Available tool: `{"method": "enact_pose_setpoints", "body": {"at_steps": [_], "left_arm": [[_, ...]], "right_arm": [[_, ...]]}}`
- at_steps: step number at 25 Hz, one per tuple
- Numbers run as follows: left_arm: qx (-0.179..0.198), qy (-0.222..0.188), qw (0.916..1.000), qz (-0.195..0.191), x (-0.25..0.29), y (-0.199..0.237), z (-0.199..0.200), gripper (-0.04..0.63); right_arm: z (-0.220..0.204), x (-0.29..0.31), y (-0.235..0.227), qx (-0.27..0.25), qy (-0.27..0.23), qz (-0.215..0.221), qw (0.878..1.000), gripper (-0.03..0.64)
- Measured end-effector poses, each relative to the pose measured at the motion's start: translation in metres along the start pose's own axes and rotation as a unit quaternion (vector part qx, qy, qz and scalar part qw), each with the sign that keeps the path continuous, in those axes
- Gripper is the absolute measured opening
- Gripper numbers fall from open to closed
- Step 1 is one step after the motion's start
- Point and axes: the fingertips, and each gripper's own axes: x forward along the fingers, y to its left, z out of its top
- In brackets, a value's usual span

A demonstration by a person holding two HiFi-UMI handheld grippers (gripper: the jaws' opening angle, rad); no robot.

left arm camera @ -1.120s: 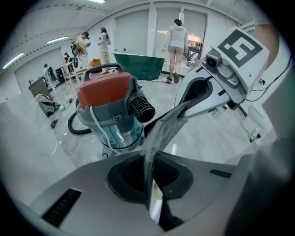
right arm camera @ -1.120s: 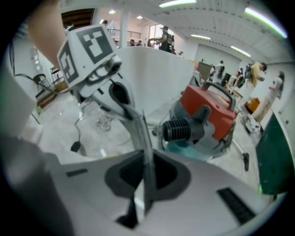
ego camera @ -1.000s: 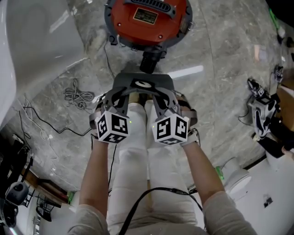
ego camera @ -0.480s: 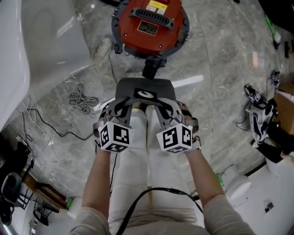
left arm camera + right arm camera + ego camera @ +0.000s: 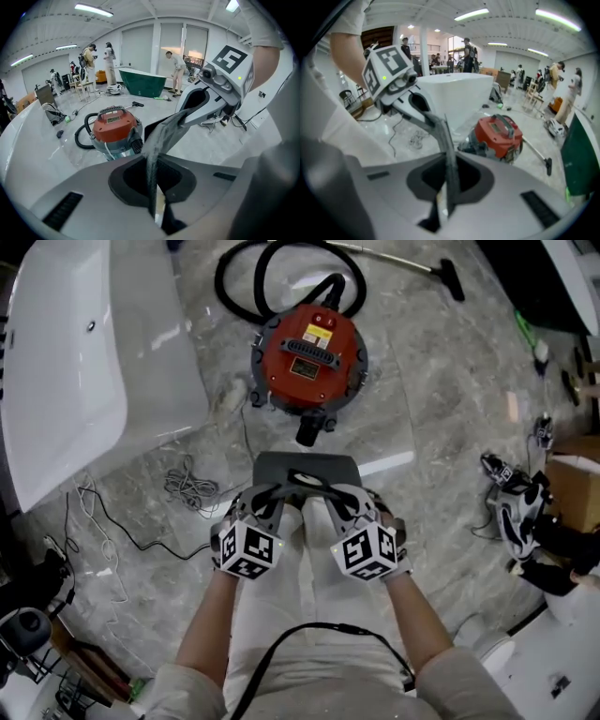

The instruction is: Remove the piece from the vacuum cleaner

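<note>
The red canister vacuum cleaner (image 5: 309, 357) stands on the marble floor, its black hose (image 5: 246, 277) coiled behind it. A flat dark grey piece (image 5: 307, 472) hangs in the air in front of it, clear of the machine. My left gripper (image 5: 273, 498) is shut on the piece's left edge and my right gripper (image 5: 339, 498) is shut on its right edge. In the left gripper view the piece (image 5: 161, 136) runs edge-on from my jaws toward the right gripper (image 5: 220, 86), with the vacuum cleaner (image 5: 115, 129) beyond. The right gripper view mirrors this, showing the piece (image 5: 447, 150) and the vacuum cleaner (image 5: 499, 133).
A white bathtub (image 5: 66, 362) fills the upper left. Loose cables (image 5: 187, 486) lie on the floor at the left. A cardboard box (image 5: 574, 488) and dark gear (image 5: 514, 507) sit at the right. People and a green bathtub (image 5: 140, 82) are in the distance.
Both grippers have risen together with the grey piece. The vacuum cleaner now looks smaller and further below, with its hose and wand in view.
</note>
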Motion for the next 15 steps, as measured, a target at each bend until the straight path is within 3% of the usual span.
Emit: {"method": "enact_pose_setpoints", "body": {"at_steps": [15], "left_arm": [[-0.027, -0.036, 0.9989, -0.008, -0.102, -0.017, 0.079, 0.032]], "right_arm": [[0.067, -0.105, 0.0, -0.001, -0.031, 0.031, 0.999, 0.032]]}}
